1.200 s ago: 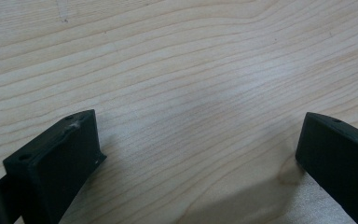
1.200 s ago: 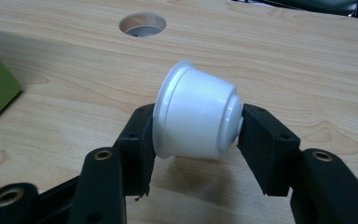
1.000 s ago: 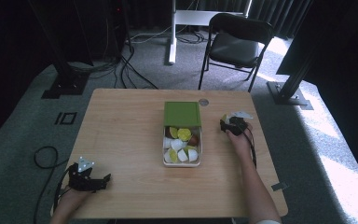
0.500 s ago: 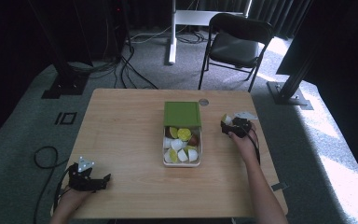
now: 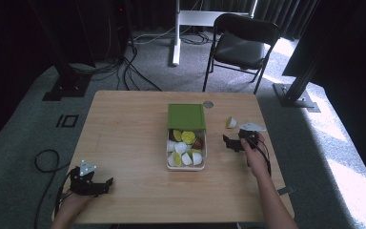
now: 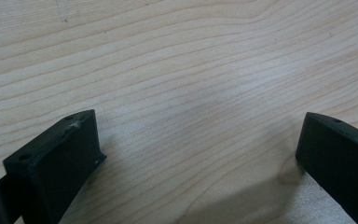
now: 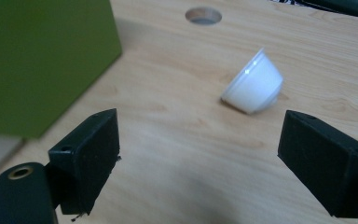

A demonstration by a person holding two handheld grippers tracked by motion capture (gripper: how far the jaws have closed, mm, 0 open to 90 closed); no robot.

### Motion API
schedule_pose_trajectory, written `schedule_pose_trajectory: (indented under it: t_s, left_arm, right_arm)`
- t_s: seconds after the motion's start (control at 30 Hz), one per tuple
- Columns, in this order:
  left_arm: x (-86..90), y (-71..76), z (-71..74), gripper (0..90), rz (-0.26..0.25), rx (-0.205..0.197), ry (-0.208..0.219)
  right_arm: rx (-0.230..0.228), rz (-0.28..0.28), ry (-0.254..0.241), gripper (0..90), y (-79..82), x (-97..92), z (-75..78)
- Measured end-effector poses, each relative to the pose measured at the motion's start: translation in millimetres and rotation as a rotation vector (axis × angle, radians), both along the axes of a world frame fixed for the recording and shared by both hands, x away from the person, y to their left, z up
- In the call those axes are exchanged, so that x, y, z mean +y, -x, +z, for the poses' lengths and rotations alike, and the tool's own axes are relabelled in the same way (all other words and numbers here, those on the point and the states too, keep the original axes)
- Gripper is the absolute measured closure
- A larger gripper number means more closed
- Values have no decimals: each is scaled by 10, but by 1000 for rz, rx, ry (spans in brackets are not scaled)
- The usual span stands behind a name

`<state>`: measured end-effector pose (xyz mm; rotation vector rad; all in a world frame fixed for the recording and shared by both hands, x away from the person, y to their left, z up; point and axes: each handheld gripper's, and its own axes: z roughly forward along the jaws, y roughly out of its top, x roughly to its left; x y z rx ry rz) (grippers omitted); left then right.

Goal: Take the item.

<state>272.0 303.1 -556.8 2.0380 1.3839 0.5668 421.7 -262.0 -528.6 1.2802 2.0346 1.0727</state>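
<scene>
White small cup [image 7: 254, 87] lies tipped on its side on the wooden table [image 5: 128, 138], just ahead of my right claw [image 7: 200, 158], whose jaws have just been opening and now stand spread with nothing between them. Cup sits right of the green lid [image 5: 186, 117] of the container [image 5: 186, 165]. My left claw [image 6: 200, 158] is spread too, over bare wood near the front left corner.

The green lid [image 7: 37, 60] is blurred and cut off at the left edge.
</scene>
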Motion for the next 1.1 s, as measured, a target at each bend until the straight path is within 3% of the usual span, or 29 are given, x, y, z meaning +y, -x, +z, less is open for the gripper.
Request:
schedule_pose_trajectory:
  t_s: [0.1, 0.43, 0.63, 0.73, 0.87, 1.1]
  left_arm:
    - [0, 0, 0, 7, 0, 0, 0]
    - [0, 0, 0, 7, 0, 0, 0]
    - [0, 0, 0, 7, 0, 0, 0]
    - [1, 0, 0, 7, 0, 0, 1]
    - [1, 0, 0, 7, 0, 0, 0]
    - [1, 0, 0, 7, 0, 0, 0]
  right_arm:
    - [14, 47, 19, 124, 67, -19, -23]
    - [29, 191, -43, 125, 383, -52, -83]
    - [15, 222, -23, 130, 579, -86, -145]
    - [9, 233, -42, 131, 674, -97, -161]
    - [-1, 319, -2, 131, 809, -100, -186]
    - [4, 411, -7, 132, 996, -117, -193]
